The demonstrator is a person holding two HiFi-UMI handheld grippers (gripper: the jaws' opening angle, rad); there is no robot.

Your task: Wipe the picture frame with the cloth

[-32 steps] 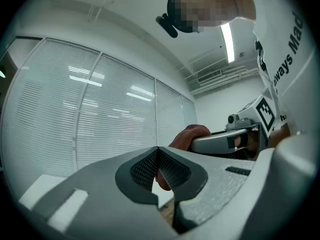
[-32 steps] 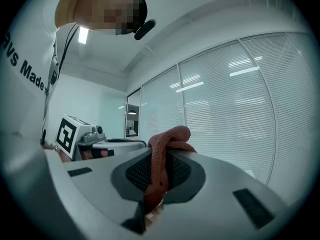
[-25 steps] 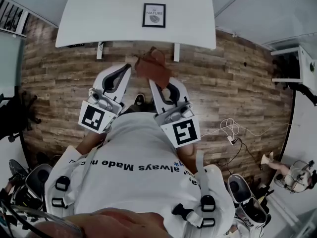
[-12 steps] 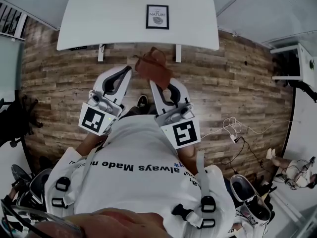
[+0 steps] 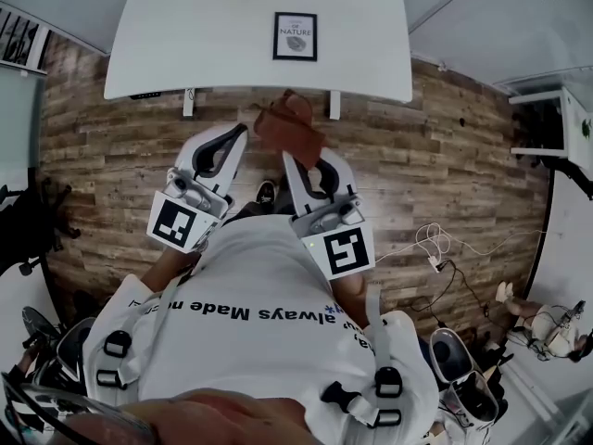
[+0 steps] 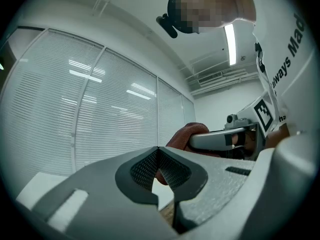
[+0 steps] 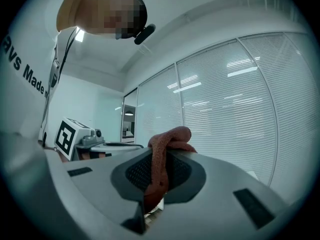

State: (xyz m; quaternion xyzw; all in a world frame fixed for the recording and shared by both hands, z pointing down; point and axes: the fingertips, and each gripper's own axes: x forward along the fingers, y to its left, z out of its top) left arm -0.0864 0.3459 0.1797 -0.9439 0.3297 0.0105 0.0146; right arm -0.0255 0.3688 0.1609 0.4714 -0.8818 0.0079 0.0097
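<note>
A black picture frame [image 5: 295, 36] with a white print lies on the white table [image 5: 185, 35] at the top of the head view. Both grippers are held over the wooden floor, short of the table's near edge. My right gripper [image 5: 289, 156] is shut on a reddish-brown cloth [image 5: 289, 126], which bunches up above its jaws [image 7: 170, 136]. My left gripper [image 5: 239, 130] is beside it to the left, with its jaws meeting and nothing between them [image 6: 158, 151]. The cloth [image 6: 187, 134] shows behind those jaws in the left gripper view.
The wooden plank floor [image 5: 445, 165] lies between me and the table. Loose white cables [image 5: 431, 244] trail on it at the right. A white shelf unit [image 5: 565, 123] stands at far right, and chair bases [image 5: 463, 378] sit near my feet. Window blinds [image 7: 240, 99] fill both gripper views.
The table and frame have shifted slightly lower and right in the head view. Both grippers keep their pose, the right one still holding the cloth.
</note>
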